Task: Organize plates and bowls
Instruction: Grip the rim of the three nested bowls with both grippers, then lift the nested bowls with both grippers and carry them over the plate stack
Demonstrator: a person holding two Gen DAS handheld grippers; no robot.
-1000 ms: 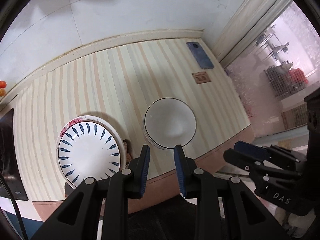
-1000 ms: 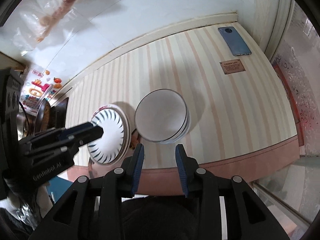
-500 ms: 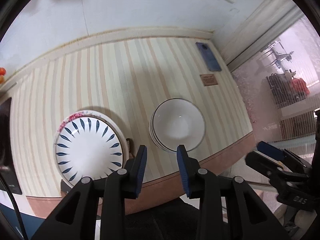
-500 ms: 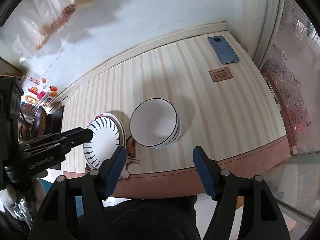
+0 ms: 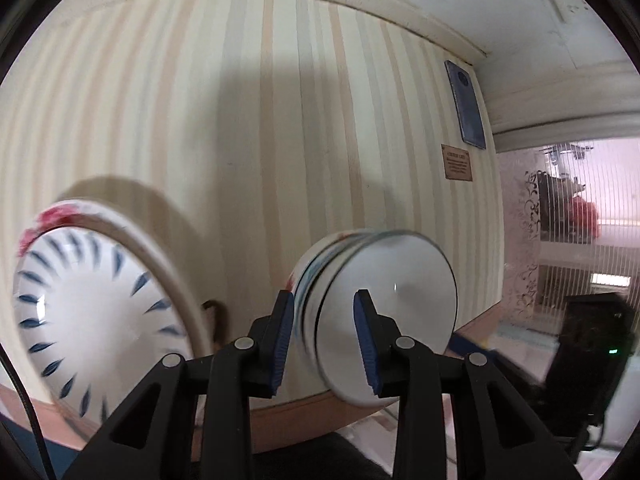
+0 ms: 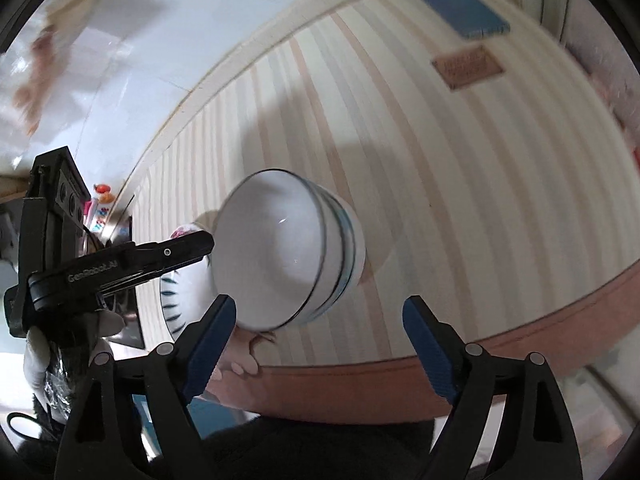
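A stack of white bowls (image 5: 384,312) with dark rims stands near the front edge of the striped table (image 5: 240,120). My left gripper (image 5: 325,340) straddles the stack's near rim, jaws partly open, one finger inside the top bowl and one outside; contact is unclear through blur. A stack of plates with blue petal marks (image 5: 88,312) lies to the left. In the right wrist view my right gripper (image 6: 320,344) is wide open just in front of the bowl stack (image 6: 288,264), and the left gripper's finger (image 6: 176,248) reaches to the bowl's left rim.
A blue phone (image 5: 466,108) and a small brown card (image 5: 458,162) lie at the table's far right. The wall runs behind the table. A dark object (image 6: 132,312) sits at the left edge by the plates.
Both grippers have dropped much closer to the table. My left gripper has come over the bowl stack's near rim. My right gripper opened wide half a second ago and stays open.
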